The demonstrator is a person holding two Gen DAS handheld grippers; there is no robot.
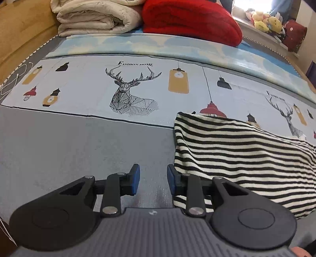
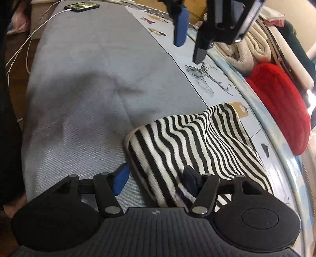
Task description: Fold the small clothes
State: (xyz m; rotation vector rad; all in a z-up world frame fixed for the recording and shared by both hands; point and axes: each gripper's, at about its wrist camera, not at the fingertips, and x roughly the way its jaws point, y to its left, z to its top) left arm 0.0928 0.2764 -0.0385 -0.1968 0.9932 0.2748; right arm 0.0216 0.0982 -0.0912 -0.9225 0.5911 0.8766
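Observation:
A black-and-white striped knit garment lies folded on the grey bedspread. My left gripper hangs just left of the garment's left edge. It is open, with only grey cover showing between its blue pads. In the right wrist view the garment fills the lower middle. My right gripper is open and straddles the garment's near rolled edge. Its left pad is over the grey cover and its right pad over the stripes, neither pressing. The left gripper shows at the top of that view, above the bed.
A printed sheet with a deer runs across the bed behind the garment. A folded cream blanket, a red blanket and plush toys lie further back. A phone on a white cable sits at the far end.

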